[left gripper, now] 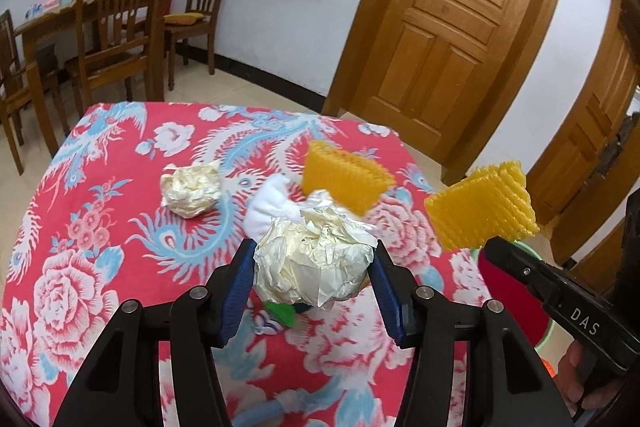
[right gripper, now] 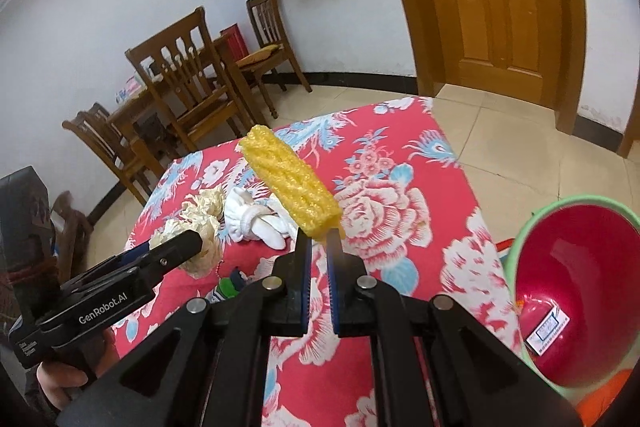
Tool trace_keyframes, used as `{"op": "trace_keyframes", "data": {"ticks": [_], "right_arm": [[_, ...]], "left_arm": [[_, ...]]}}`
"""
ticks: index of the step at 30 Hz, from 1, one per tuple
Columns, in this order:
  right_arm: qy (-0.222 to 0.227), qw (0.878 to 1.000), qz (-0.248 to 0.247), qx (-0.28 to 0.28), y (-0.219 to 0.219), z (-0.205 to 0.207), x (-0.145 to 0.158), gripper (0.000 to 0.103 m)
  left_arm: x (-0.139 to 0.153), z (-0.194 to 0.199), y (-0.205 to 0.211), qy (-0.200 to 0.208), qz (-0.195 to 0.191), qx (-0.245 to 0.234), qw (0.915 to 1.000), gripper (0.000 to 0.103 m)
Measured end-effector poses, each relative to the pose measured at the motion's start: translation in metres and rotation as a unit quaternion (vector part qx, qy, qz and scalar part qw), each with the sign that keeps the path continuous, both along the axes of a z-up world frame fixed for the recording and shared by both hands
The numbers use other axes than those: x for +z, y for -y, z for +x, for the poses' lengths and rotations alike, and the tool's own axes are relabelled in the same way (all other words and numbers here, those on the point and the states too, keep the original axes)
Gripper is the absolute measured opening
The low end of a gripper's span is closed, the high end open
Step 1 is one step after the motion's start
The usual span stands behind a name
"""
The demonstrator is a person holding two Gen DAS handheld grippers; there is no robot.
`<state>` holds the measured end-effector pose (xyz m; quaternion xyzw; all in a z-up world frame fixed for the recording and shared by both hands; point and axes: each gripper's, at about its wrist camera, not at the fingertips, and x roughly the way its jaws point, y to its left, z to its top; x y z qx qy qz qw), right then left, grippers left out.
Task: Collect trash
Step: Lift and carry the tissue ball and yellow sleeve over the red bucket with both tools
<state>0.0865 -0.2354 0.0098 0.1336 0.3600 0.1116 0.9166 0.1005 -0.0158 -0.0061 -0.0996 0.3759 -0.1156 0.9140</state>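
While left jaws clamp crumpled paper (left gripper: 314,259), right jaws pinch yellow foam (right gripper: 292,183).

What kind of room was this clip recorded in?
Most likely a home dining or living room: wooden dining chairs around a wooden table, panelled wooden doors, a tiled floor, and a floral cloth over the work table.

Red floral tablecloth (left gripper: 80,267) covers the near table. White socks (right gripper: 256,223) lie bunched on it, a small green toy (left gripper: 282,313) close by. Wooden dining table (left gripper: 52,23) with chairs (left gripper: 116,27) against the white wall. Panelled wooden door (left gripper: 452,23) shut. Beige tiled floor (right gripper: 500,147).
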Motion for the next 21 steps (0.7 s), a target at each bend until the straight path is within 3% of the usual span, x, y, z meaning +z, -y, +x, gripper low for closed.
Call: {"op": "trace_keyframes", "data": {"ticks": [21], "right_arm": [[0.003, 0.992, 0.021, -0.120, 0.095, -0.073, 0.004, 0.010]], "left_arm": [[0.024, -0.027, 0.097, 0.027, 0.012, -0.104, 0.9941, 0.057]]}}
